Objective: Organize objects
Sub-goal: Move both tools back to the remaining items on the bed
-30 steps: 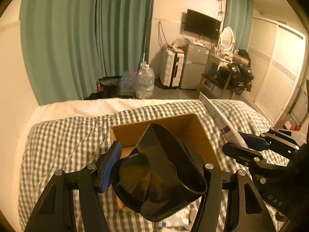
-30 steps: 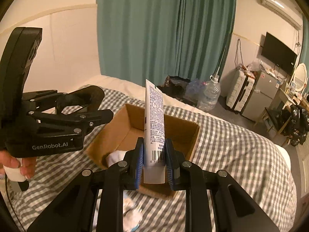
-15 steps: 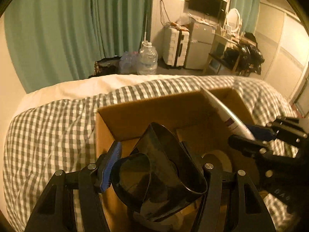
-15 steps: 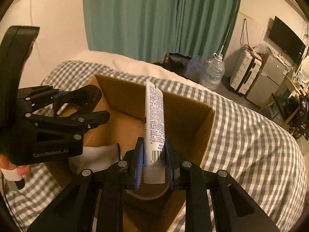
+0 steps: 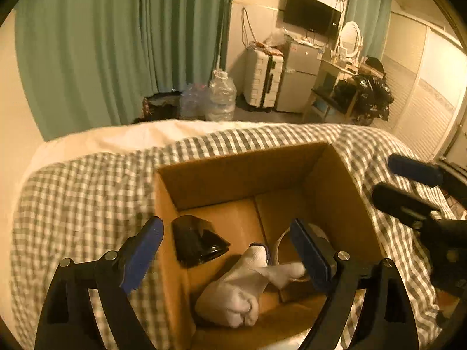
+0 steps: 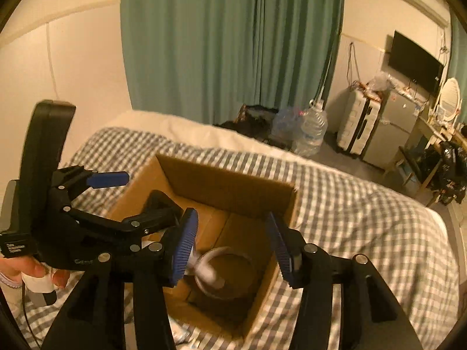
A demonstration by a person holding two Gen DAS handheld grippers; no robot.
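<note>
An open cardboard box [image 5: 245, 172] sits on a grey checked bed; it also shows in the right wrist view [image 6: 230, 186]. Inside lie a black cup-like object [image 5: 195, 240] on its side, a white sock [image 5: 242, 285] and a pale ring-shaped item [image 6: 221, 268]. My left gripper [image 5: 224, 253] is open and empty over the box's near left part. My right gripper [image 6: 230, 248] is open and empty above the box. The white tube is blurred or hidden low in the box [image 6: 194, 259].
The checked bedcover [image 6: 364, 227] surrounds the box. Beyond the bed stand green curtains [image 5: 122, 46], a large water bottle [image 5: 220, 99], a white suitcase [image 5: 262, 78] and a small fridge [image 5: 297, 84]. A white item lies by the box's near edge [image 6: 178, 332].
Both grippers opened. The left let go of the black cup, which now lies in the box. The right let go of the white tube, which dropped into the box.
</note>
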